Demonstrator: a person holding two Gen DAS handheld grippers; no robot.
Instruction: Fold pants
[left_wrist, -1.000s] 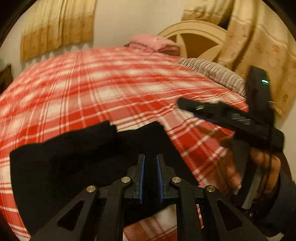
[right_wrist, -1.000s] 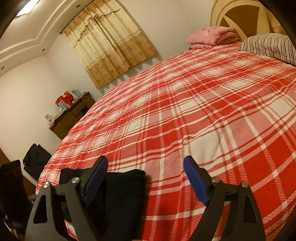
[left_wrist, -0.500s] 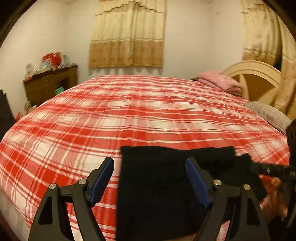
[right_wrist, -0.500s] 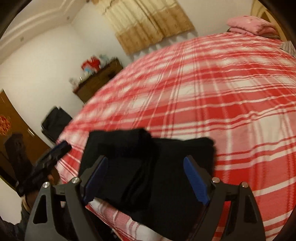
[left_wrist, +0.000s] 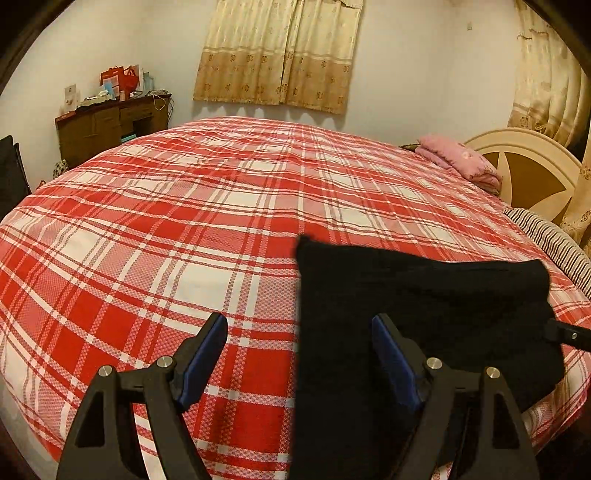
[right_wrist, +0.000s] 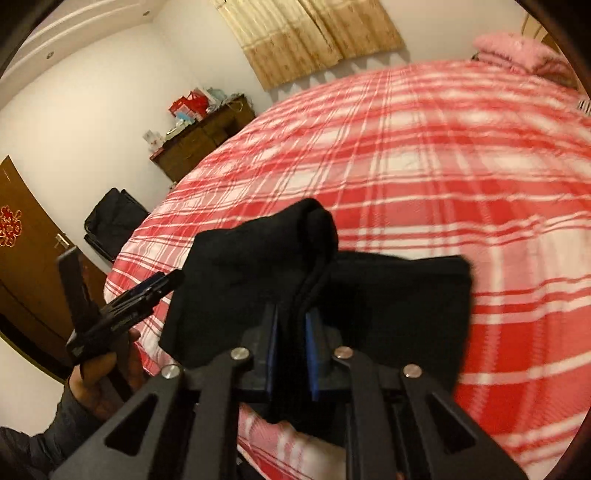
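The black pants (left_wrist: 424, 314) lie folded on the red plaid bed (left_wrist: 184, 229) near its front edge. My left gripper (left_wrist: 299, 350) is open and empty, with its right finger (left_wrist: 391, 354) over the pants' left part. In the right wrist view my right gripper (right_wrist: 290, 347) is shut on a bunched fold of the pants (right_wrist: 266, 266) and lifts it a little above the rest of the cloth. The left gripper (right_wrist: 125, 306) shows there at the left, held by a hand.
A pink folded blanket (left_wrist: 458, 158) and a striped pillow (left_wrist: 550, 240) lie by the cream headboard (left_wrist: 528, 166). A wooden dresser (left_wrist: 110, 125) with clutter stands by the far wall. A black bag (right_wrist: 114, 221) and a brown door (right_wrist: 26, 236) are left of the bed.
My left gripper opened, let go of the pants and drew left. My right gripper, open before, closed on a fold of the pants and raised it.
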